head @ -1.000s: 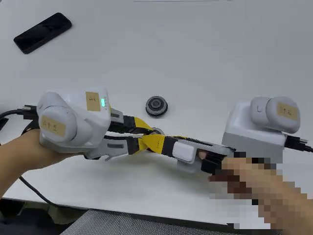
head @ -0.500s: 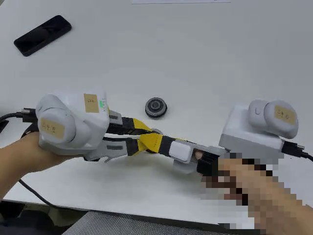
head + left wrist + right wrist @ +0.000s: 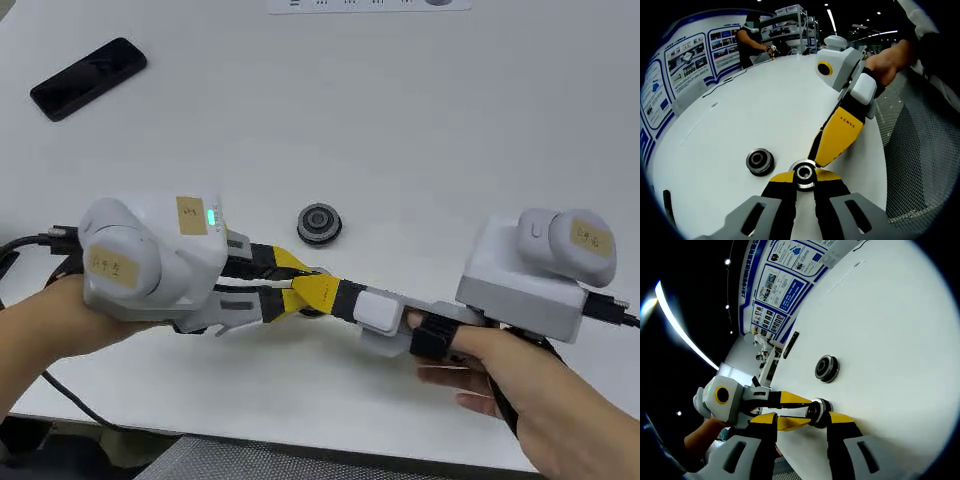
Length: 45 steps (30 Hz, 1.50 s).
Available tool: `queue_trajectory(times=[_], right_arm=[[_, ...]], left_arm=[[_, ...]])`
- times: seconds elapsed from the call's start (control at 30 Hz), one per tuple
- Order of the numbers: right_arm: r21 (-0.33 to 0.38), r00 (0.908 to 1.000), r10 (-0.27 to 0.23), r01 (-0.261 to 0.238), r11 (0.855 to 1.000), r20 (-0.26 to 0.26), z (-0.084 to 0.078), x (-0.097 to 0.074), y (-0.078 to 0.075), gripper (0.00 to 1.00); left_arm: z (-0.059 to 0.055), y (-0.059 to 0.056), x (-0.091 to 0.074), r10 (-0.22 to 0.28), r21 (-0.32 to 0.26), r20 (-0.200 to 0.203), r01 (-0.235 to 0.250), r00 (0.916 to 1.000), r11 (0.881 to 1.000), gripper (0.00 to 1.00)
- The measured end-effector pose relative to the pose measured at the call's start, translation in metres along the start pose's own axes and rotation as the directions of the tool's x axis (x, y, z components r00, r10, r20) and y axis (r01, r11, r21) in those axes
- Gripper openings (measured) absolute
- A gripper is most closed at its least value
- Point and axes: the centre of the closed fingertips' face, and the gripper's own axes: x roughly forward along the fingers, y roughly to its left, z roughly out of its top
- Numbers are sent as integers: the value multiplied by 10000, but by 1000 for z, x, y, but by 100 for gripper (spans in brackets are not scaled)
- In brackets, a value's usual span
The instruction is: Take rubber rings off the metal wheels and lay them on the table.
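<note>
A small metal wheel with a black rubber ring [image 3: 804, 173] is held just above the white table [image 3: 420, 120], pinched from both sides. My left gripper [image 3: 804, 176] is shut on it, one yellow tip on each side. My right gripper [image 3: 819, 419] reaches in from the opposite side and its yellow tips close on the same wheel [image 3: 819, 411], apparently on the ring. In the head view the left gripper [image 3: 298, 285] and the right gripper [image 3: 318, 292] meet tip to tip and largely hide that wheel. A second ringed wheel [image 3: 320, 222] lies flat on the table just beyond them.
A black phone [image 3: 88, 78] lies at the far left of the table. The near table edge [image 3: 300, 445] runs just below the hands. A cable trails from the left gripper off the left side. Posters and shelving stand beyond the table in the gripper views.
Both grippers stay clamped on the same wheel in about the same place. The head view has shifted slightly.
</note>
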Motion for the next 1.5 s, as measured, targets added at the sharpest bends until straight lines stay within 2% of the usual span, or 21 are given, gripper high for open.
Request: queue_trajectory(times=[0.27, 0.4, 0.57, 0.67, 0.77, 1.0, 1.37, 1.5], right_arm=[[30, 10000, 64, -64, 10000, -37, 1, -1, -3, 37], [-187, 10000, 45, -45, 9998, 11, 0, -1, -5, 34], [-181, 9998, 100, -96, 9998, 174, 3, -3, -4, 28], [-246, 9999, 142, -141, 9996, 25, 1, 0, -2, 33], [-303, 10000, 43, -42, 9995, 34, 0, 0, -4, 31], [-232, 9999, -37, 40, 9997, 121, 4, -1, -10, 22], [411, 9996, -266, 271, 9988, -118, 8, 2, -24, 10], [330, 9990, -408, 414, 9986, -167, 7, 2, -26, 5]], left_arm=[[-1, 1, 0, -12, -5, -18, 12, 10000, 10000, 13], [0, 0, 0, 1, -18, -9, -1, 10000, 10000, 13], [0, 0, 0, -15, 12, -28, 15, 10000, 10000, 13], [0, 0, 0, -20, 3, -18, 20, 10000, 10000, 13], [0, 0, 1, -16, -11, -22, 16, 10000, 10000, 13], [0, 0, 1, 1, -38, -10, -1, 10000, 10000, 13], [0, 0, 0, 20, -51, -10, -20, 10000, 10000, 13], [0, 0, 0, 30, -63, -7, -30, 10000, 10000, 13]])
